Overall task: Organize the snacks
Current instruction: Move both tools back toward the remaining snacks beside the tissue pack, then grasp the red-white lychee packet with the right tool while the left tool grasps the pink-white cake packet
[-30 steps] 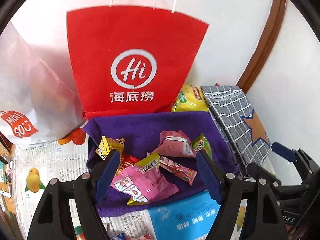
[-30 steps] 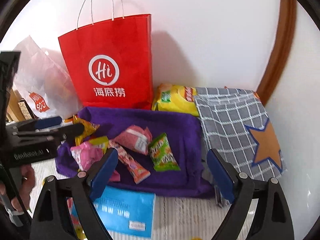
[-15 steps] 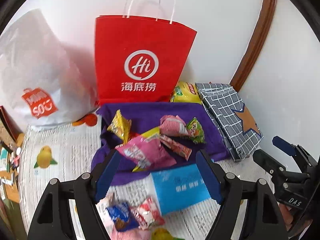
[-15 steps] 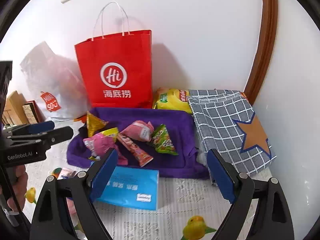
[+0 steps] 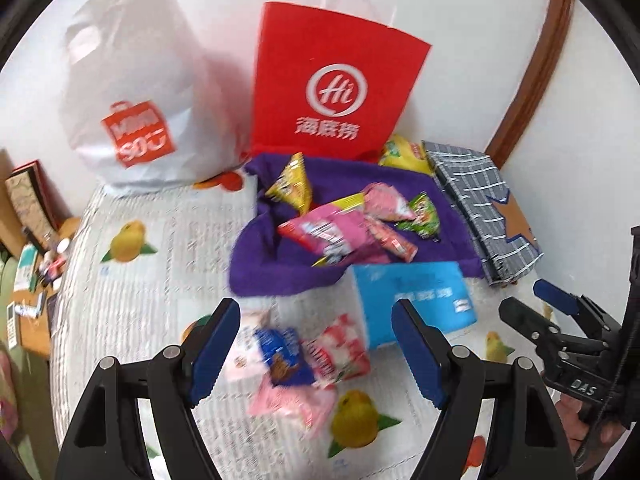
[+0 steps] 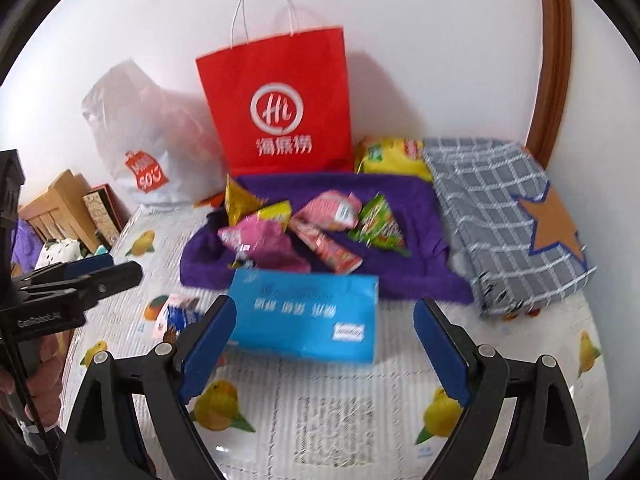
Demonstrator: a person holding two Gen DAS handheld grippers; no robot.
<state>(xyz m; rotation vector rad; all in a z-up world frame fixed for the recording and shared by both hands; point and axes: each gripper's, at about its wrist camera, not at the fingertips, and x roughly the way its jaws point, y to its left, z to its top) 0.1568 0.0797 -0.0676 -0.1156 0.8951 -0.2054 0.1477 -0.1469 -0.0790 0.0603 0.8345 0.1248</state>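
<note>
Both grippers, left gripper (image 5: pixel 316 344) and right gripper (image 6: pixel 322 346), gape empty; blue packet (image 5: pixel 282 354) (overlapping 2 others, 6 o'clock of purple cloth (image 5: pixel 264 268)) risks a double grab

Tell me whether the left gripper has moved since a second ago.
Yes. The left gripper has backed away from the red bag, which looks smaller now.

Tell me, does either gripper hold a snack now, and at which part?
Nothing is held. The left gripper and the right gripper are both open and empty above the table.
</note>
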